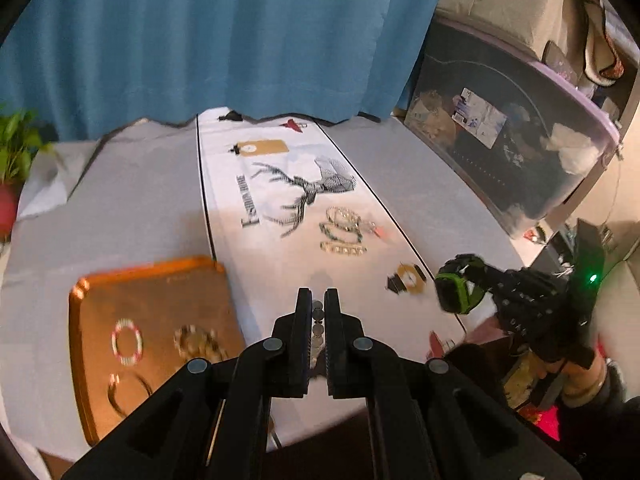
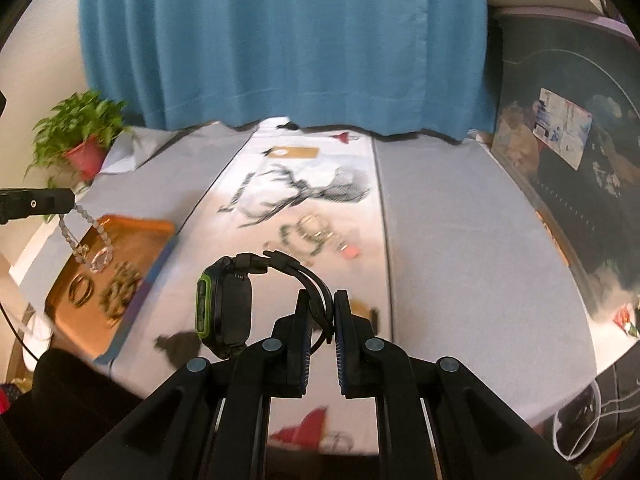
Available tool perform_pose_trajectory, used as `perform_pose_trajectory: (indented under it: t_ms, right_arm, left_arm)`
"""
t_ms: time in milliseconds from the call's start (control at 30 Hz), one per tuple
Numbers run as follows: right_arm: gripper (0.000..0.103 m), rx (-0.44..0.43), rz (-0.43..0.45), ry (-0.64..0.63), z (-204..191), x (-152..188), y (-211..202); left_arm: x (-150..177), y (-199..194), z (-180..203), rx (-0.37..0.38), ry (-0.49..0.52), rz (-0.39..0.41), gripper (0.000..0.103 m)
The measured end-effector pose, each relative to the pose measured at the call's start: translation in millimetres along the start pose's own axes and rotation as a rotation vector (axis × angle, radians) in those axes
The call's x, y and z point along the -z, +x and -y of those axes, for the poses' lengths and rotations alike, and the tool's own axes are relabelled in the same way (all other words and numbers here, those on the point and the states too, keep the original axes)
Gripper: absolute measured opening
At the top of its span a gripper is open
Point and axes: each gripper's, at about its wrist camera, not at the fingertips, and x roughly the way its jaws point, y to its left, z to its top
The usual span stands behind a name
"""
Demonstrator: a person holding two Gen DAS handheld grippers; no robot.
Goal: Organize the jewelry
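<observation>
The orange tray lies at the table's left, with bracelets already in it. Just right of it and above, the left tool is clamped shut on a beaded chain that dangles over the tray's near edge. Further right of the tray, the right tool pinches the strap of a green-edged watch, its face hanging tray-side. The left tool is nearer the tray.

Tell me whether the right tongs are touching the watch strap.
Touching. The right wrist view shows the right tongs clamped on the black strap of the watch, which hangs clear of the table.
</observation>
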Motion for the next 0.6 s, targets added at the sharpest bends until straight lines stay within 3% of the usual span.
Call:
perform_pose_trajectory:
  t_ms: [133, 367, 467, 600]
  right_arm:
    - [0.011, -0.007, -0.029, -0.014, -17, 17, -5]
    - [0.011, 0.011, -0.066, 0.012, -4, 30, 5]
    - [0.011, 0.03, -0.079, 0.03, 12, 30, 14]
    - [0.011, 0.05, -0.103, 0.05, 31, 32, 30]
  left_arm:
    - [14, -3, 1, 0.026, -0.014, -0.016, 0.004]
    - [2, 35, 33, 0.12, 0.021, -0.037, 0.004]
    - [0, 82, 30, 0.115, 0.003, -0.097, 0.004]
    - [17, 153, 2, 0.048, -0.085, -0.225, 0.004]
